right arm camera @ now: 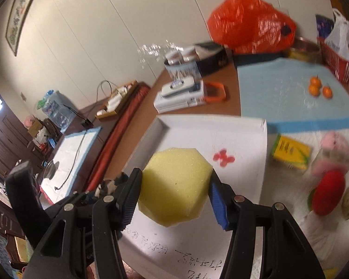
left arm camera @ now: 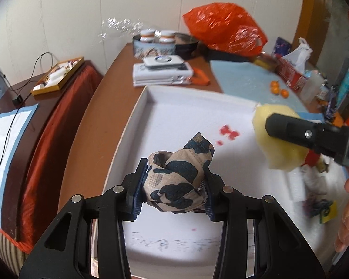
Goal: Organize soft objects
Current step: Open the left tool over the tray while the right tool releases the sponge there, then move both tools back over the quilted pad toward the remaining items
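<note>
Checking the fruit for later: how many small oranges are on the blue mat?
3, clustered near the mat's far right side: two touching, one just behind the other, and a third slightly to their right. More could be hidden past the red basket.

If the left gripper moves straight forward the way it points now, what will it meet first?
Probably the floor of the white tray, since the left gripper, shut on the patterned cloth, points down over it. No other object shows in that line; depth is unclear.

sponge (right arm camera: 174, 183): 1 | patterned cloth (left arm camera: 178, 181): 1 | white tray (left arm camera: 197, 107): 1 | small oranges (right arm camera: 317, 87): 3 | orange bag (right arm camera: 251, 23): 1
</note>
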